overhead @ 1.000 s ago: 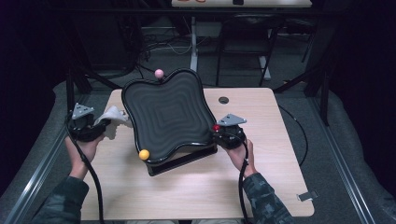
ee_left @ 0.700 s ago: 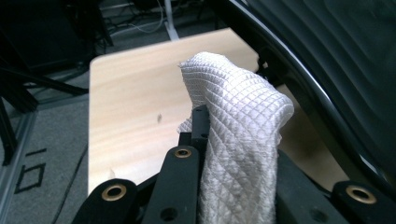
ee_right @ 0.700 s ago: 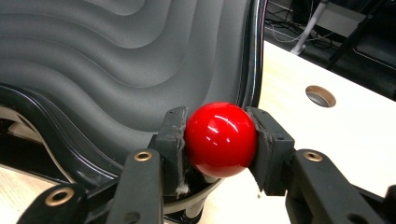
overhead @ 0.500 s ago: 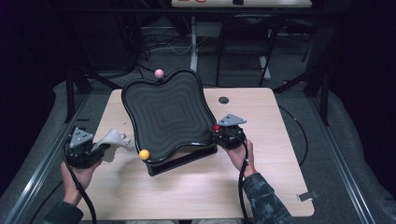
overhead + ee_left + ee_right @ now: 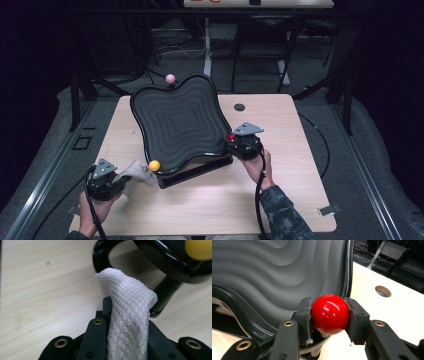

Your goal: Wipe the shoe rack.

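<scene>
High view, one black tray (image 5: 175,122), three balls, one white cloth (image 5: 135,172), two grippers.

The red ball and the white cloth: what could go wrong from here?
1. The right tool grips the red ball on its round sides, so it may slip free and the tilted black tray could wobble.
2. The white cloth hangs loosely from the left tool, close to the yellow ball; it could snag there or on the tray's stand.
</scene>
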Motion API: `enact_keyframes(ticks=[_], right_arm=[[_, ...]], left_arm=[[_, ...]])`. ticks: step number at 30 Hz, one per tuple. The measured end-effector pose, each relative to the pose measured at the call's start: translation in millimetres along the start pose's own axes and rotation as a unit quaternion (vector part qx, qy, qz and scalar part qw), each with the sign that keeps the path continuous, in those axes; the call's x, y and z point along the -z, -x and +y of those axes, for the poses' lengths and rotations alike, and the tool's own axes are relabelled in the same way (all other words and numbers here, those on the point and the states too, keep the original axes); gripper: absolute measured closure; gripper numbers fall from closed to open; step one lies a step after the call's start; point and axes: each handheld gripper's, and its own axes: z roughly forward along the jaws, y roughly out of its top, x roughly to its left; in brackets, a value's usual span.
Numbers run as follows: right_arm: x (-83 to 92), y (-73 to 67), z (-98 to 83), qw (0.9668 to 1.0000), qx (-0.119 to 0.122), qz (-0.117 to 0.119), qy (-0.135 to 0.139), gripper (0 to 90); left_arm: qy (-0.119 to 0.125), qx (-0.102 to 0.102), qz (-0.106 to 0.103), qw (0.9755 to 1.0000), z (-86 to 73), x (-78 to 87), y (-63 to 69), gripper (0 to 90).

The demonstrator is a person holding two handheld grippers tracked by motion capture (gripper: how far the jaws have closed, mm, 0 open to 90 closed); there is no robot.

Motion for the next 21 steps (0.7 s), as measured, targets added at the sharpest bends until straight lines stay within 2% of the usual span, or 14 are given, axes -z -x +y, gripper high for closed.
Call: enact_keyframes(ticks=[3, 10, 19, 21], right_arm=[[0.0, 0.0, 0.0, 1.0000, 0.000, 0.000, 0.000, 60.0], [0.0, -0.3, -0.3, 1.0000, -0.001, -0.001, 0.000, 60.0], [-0.1, -0.7, -0.7, 1.0000, 0.000, -0.003, 0.001, 60.0], [-0.1, -0.7, -0.8, 1.0000, 0.000, -0.003, 0.001, 60.0]], left_arm=[[-0.006, -0.008, -0.007, 0.9999, 0.6, -5.7, 7.3, 84.3], [-0.003, -0.008, -0.028, 0.9996, 4.9, -18.2, 24.1, 83.9], [0.007, -0.017, -0.037, 0.9991, 12.6, -28.0, 37.5, 83.7], [0.008, -0.013, -0.036, 0.9992, 12.7, -29.2, 37.3, 83.9]])
